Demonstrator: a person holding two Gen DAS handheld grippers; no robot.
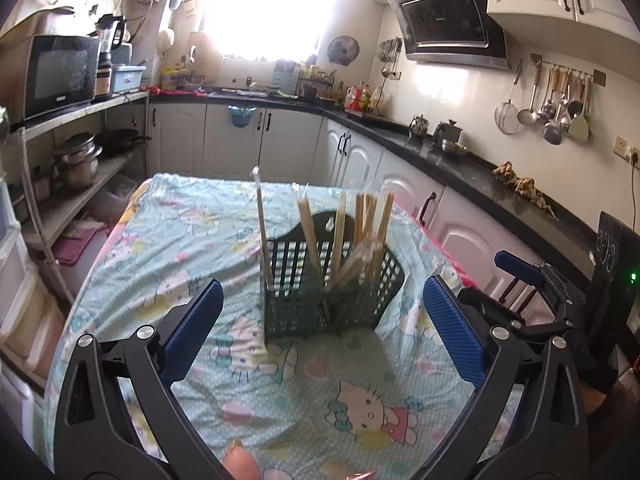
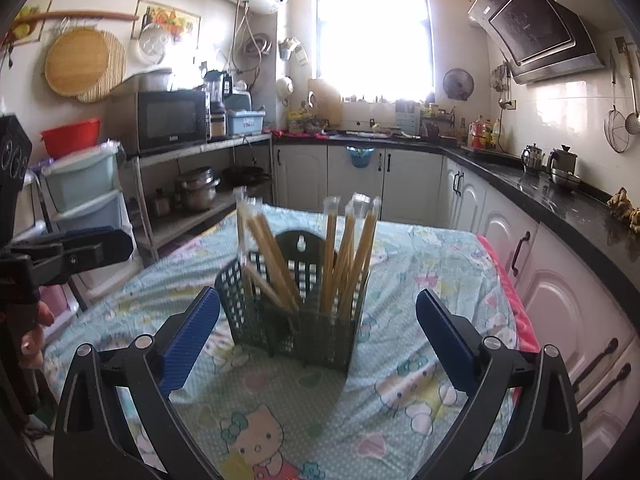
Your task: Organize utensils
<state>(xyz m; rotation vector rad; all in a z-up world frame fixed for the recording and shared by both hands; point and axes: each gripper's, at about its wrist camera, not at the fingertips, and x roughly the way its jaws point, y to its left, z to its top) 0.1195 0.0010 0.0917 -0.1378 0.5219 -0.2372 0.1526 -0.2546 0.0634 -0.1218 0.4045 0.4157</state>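
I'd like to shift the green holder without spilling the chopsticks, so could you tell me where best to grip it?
Grip the holder low on its mesh body, across its two side walls, coming in level from the near side. The chopsticks lean out above the rim, so a grip from above would knock them. The right claw is open and already faces it. The raised back tab looks too thin to steady it.

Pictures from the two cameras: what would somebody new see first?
The dark green basket in the middle of the table, with wrapped chopsticks sticking up from it. Under it lies the Hello Kitty cloth. Blue-padded left tongs and right tongs stand open near it, holding nothing.
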